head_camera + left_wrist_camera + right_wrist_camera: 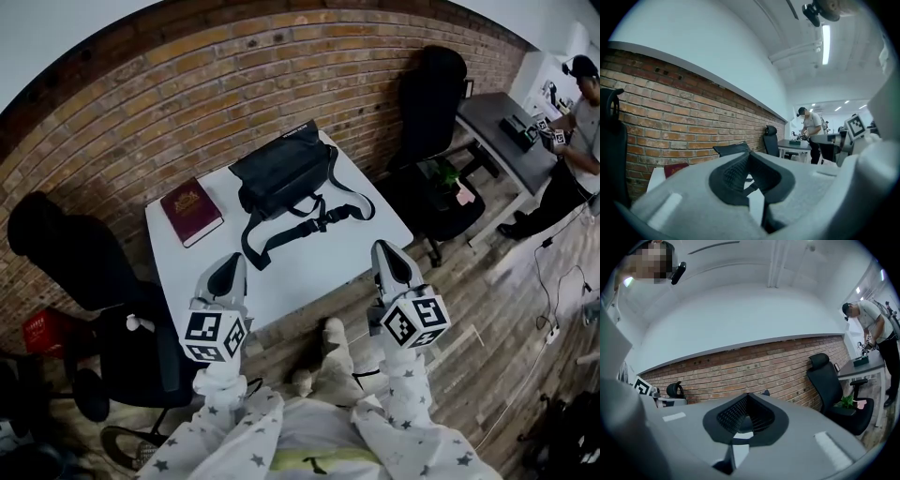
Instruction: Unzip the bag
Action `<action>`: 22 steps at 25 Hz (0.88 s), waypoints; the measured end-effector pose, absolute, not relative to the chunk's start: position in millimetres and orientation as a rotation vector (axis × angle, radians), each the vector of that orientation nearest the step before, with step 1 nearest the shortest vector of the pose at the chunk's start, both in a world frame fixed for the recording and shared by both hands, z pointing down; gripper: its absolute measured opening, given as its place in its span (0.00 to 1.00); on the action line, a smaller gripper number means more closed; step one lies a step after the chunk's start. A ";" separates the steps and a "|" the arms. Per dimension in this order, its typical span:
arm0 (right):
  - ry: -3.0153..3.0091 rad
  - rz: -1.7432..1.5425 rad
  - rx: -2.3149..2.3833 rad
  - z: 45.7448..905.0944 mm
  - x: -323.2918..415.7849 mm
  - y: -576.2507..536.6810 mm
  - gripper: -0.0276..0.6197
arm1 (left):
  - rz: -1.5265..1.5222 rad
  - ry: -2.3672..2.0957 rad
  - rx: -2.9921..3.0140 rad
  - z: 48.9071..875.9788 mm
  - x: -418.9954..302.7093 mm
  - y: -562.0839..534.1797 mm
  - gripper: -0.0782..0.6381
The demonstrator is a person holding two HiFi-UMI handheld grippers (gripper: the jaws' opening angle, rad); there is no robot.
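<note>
- Bag (pixel 281 173): black, lying flat by the far edge of the table (pixel 309 277), roughly mid-width, top end at the brick wall (pixel 141 103). Looks closed; zip itself too small to make out.
- Strap (pixel 302 223): black, loops off the bag twd the table's middle and near-left, w/ a buckle partway along.
- Book (pixel 191 211): maroon, flat at the table's far-left corner, just beside the bag, not touching.
- L gripper (pixel 228 270): over the table's near edge, left part. Jaws pressed together, nothing betw. them. Well apart from bag and strap.
- L gripper's own view: pads meet at the tip (pixel 749 157). Bag (pixel 731 149) and book (pixel 675 168) sit beyond it, brick wall behind.
- R gripper (pixel 386 251): over the near edge, right part, about level w/ the left one. Jaws also together, holding nothing; clear of bag and strap.
- R gripper's own view: tips closed (pixel 746 397), only a sliver of bag (pixel 764 392) past them.
- Both grippers point across the table twd the wall, marker cubes facing up.
- Black office chairs: one (pixel 56 253) off the table's left edge, one (pixel 431 103) off the right edge.
- Second desk (pixel 506 131) further right; a person (pixel 577 141) stands at it.
- Wood-plank floor (pixel 487 309) under it all.
</note>
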State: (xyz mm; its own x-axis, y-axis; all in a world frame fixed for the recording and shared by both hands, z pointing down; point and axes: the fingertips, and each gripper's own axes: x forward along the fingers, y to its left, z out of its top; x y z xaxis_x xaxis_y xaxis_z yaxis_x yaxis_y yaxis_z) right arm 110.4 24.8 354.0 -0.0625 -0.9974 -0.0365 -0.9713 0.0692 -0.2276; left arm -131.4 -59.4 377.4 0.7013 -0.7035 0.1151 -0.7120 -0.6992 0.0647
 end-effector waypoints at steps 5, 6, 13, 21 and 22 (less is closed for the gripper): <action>2.214 -0.219 -1.946 357.6 128.3 -27.3 0.05 | 0.121 -1.264 2.757 380.9 -123.0 -95.6 0.11; 2.230 -0.219 -1.931 356.9 132.1 -38.3 0.05 | 0.118 -1.283 2.746 380.9 -120.3 -102.7 0.11; 2.338 -0.208 -1.811 347.6 157.7 -108.9 0.05 | 0.098 -1.380 2.687 374.5 -92.5 -145.1 0.11; 2.533 -0.238 -1.641 362.3 153.4 -176.7 0.06 | 0.094 -1.475 2.554 387.6 -82.1 -177.7 0.11; 2.553 -0.250 -1.618 366.4 151.4 -183.2 0.08 | 0.096 -1.488 2.538 390.3 -82.0 -181.4 0.12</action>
State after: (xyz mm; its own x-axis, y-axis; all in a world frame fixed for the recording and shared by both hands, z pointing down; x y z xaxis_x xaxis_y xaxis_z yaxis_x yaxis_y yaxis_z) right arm 151.4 -183.2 366.4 -0.4267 -0.9044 -0.0033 -0.8865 0.4190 -0.1961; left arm -82.0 -181.4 390.3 0.4917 -0.8568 0.1551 -0.8697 -0.4743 0.1369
